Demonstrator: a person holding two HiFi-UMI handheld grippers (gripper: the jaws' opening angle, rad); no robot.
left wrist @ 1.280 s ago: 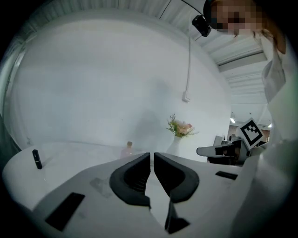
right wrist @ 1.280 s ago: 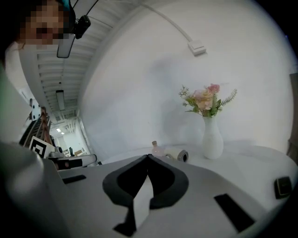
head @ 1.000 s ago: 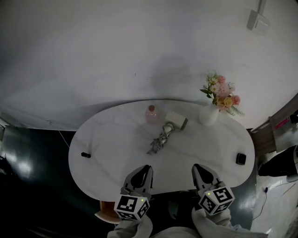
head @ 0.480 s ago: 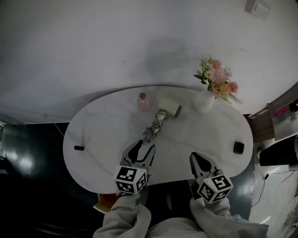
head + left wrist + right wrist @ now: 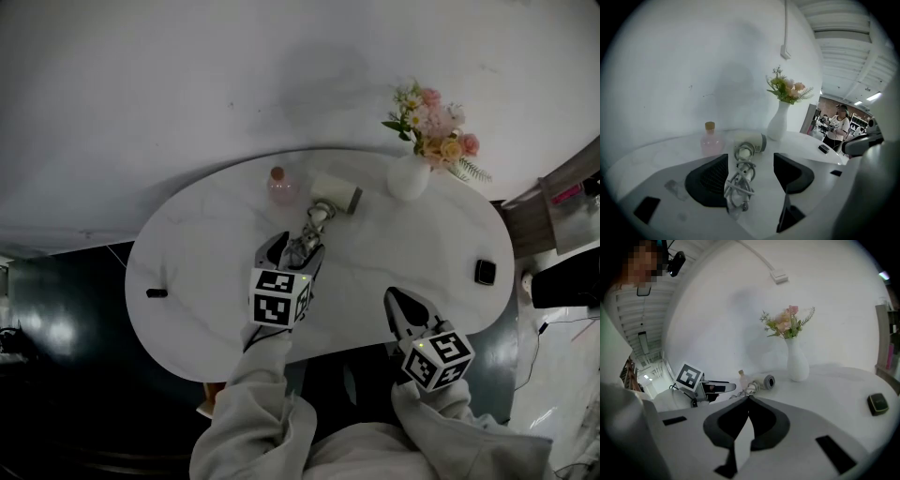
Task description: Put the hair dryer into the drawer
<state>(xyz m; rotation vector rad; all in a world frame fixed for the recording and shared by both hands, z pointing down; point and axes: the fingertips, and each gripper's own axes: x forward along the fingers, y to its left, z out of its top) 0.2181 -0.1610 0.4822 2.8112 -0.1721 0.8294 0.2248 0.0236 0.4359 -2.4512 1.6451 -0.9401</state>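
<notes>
The white hair dryer (image 5: 336,194) lies on the oval white table (image 5: 202,248), its handle toward me and its cord bundle (image 5: 303,246) trailing from it. My left gripper (image 5: 293,249) reaches over the table with its jaws on either side of that bundle. In the left gripper view the jaws have just been opening; the left gripper (image 5: 749,161) stands wide, the cord bundle (image 5: 739,183) lies loose between the pads, and the hair dryer (image 5: 752,142) is just beyond. My right gripper (image 5: 394,298) hangs at the table's near edge, shut and empty, as the right gripper (image 5: 748,398) shows. No drawer is in view.
A pink bottle (image 5: 280,186) stands just left of the dryer. A white vase of flowers (image 5: 409,176) stands at the back right. Small black objects lie at the right edge (image 5: 485,272) and the left edge (image 5: 157,292). A person (image 5: 838,127) stands far off.
My left gripper has moved forward from the table's near edge to the cord bundle, and its jaws have gone from shut to wide. The right gripper has dipped slightly.
</notes>
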